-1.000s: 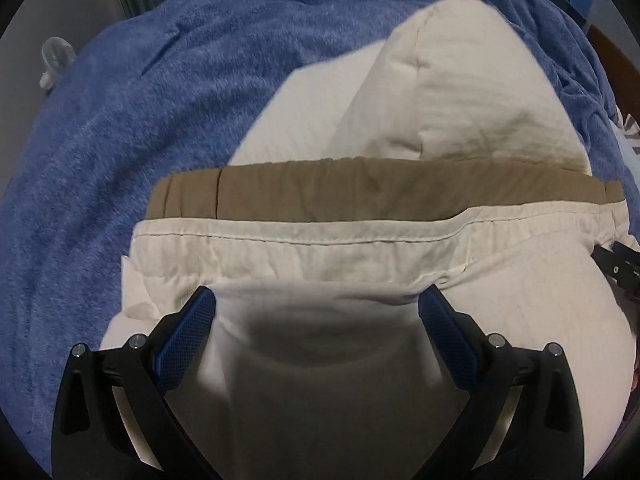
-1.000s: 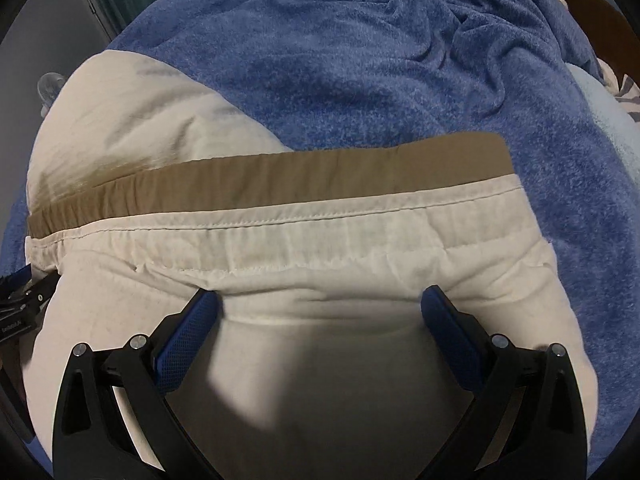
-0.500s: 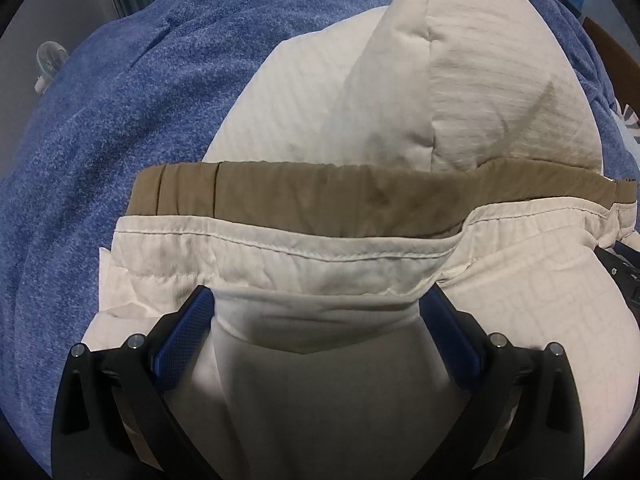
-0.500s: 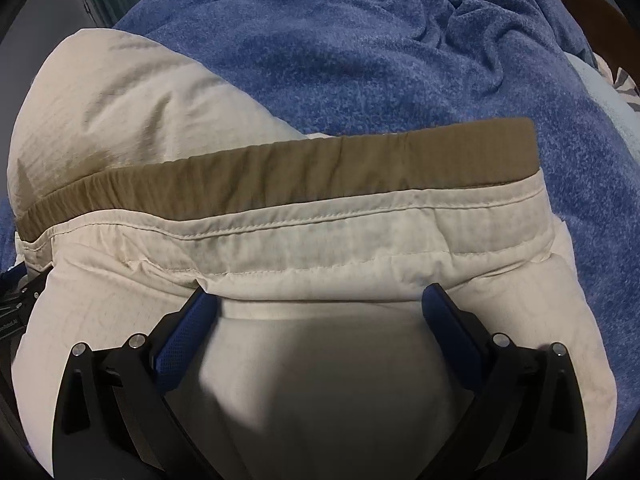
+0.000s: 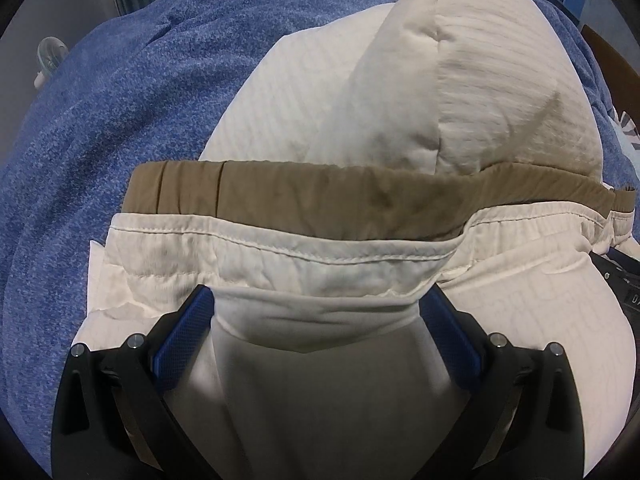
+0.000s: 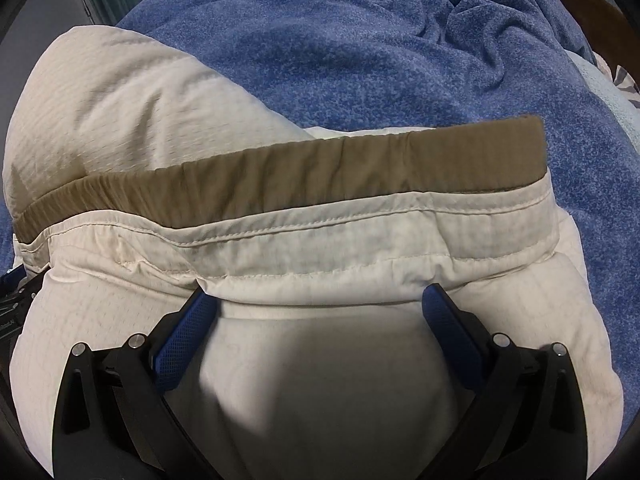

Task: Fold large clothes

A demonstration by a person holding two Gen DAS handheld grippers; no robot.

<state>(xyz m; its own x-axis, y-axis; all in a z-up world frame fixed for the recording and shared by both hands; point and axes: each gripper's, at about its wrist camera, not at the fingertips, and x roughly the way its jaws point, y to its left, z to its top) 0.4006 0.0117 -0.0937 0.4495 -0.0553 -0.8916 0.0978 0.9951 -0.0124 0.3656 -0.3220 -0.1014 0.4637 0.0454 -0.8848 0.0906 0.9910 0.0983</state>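
Observation:
A cream garment point(image 5: 400, 92) with a tan band point(image 5: 320, 196) along its edge is lifted over a blue blanket point(image 5: 100, 120). My left gripper point(image 5: 316, 304) has its blue-padded jaws wide apart, with the cream fabric draped over and between them near the garment's left end. My right gripper point(image 6: 316, 300) also has its jaws wide apart, with the same garment point(image 6: 120, 92) and its tan band point(image 6: 320, 164) draped over them near the right end. The fingertips of both are hidden under the cloth. The rest of the garment bulges beyond the band.
The blue fleece blanket point(image 6: 400, 48) covers the whole surface, wrinkled at the far right. A small white fan point(image 5: 48, 60) stands at the far left. A patterned cloth point(image 6: 624, 76) and dark wood show at the right edge. The other gripper's black body point(image 5: 624, 292) shows at the right.
Both grippers have carried the banded edge forward over the rest of the garment, so the cream bulge beyond looms larger and closer. The jaws stayed as wide apart.

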